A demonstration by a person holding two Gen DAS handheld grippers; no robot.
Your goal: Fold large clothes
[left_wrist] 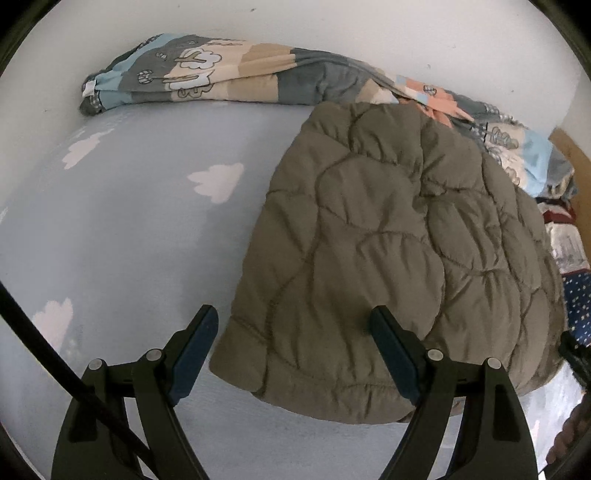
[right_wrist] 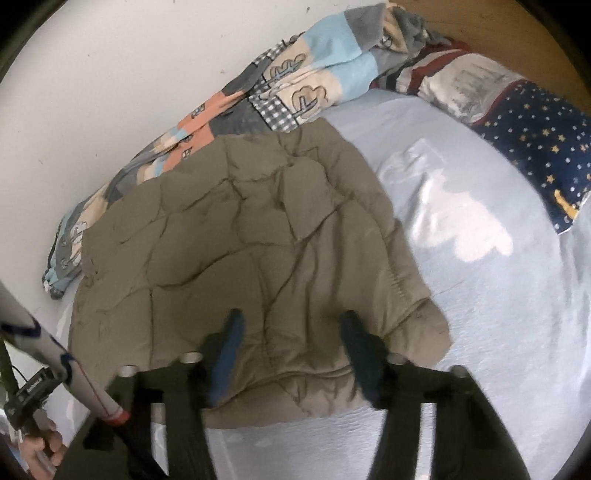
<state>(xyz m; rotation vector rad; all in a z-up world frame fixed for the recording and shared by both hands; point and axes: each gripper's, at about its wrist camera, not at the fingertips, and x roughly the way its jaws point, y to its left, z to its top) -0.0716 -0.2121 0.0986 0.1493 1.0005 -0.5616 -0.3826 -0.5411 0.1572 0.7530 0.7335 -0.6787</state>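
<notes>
I can't read any text here — the small black device (right_wrist: pixel 31 391) at lower left carries a label, too blurred to make out.

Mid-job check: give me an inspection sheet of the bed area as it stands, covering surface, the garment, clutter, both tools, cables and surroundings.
Surface: light blue bed sheet with white cloud print, mostly flat.
Job's things: olive quilted jacket lying in a compact folded shape, its far edge touching the blanket.
Clutter: patchwork blanket bunched along the wall; star-print navy pillow at the head end.
Grippers: left tool open, over the jacket's near corner; right tool open, over its near edge; neither is pinching cloth.
Cables: black cable crossing the left wrist view.
Surroundings: white wall; wooden headboard.
</notes>
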